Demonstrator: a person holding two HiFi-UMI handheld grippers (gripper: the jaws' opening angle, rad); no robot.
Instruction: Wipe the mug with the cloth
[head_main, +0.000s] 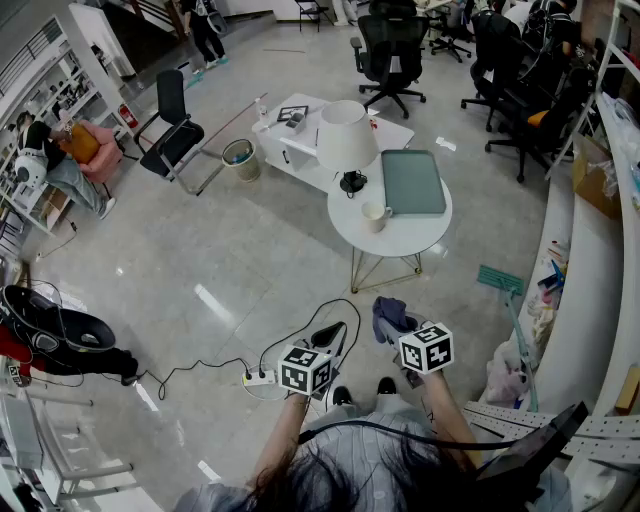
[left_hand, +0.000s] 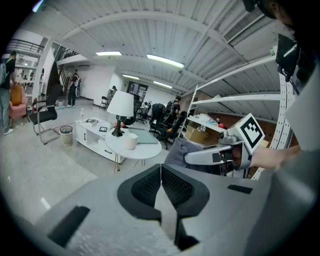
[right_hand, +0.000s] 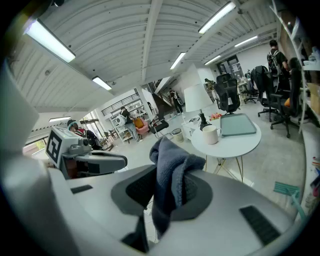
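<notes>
Hanging from the right claw (right_hand: 167, 192), which is clenched on it, the cloth (right_hand: 172, 167) is a grey-blue towelling rag. It is bunched where the jaws pinch it, with one fold standing above them and a tail drooping below. It looks soft, limp and light, so it should mould round a curve but will not push back; a wad gathered close to the jaws would likely give firmer wiping pressure than the loose tail.

Just to the left of that claw and about level with it, the left claw (left_hand: 161, 186) is clamped shut with nothing between its jaws.

Well ahead of both claws, far out of reach, the mug (head_main: 375, 216) stands upright on a round white tabletop (head_main: 400, 243). Its handle is turned toward a green tray (head_main: 412, 182) just beside it, and a lamp (head_main: 346, 135) stands behind it. The mug looks like glazed ceramic: stiff, smooth, probably slick, and breakable if knocked off the edge. It seems light enough to skid or tip under a sideways rub, so it will want steadying. The handle, or the wall just under the rim, looks like the surest place for the left claw to take hold, once opened, while the cloth works the outside. Whether the mug holds anything cannot be seen from here.
</notes>
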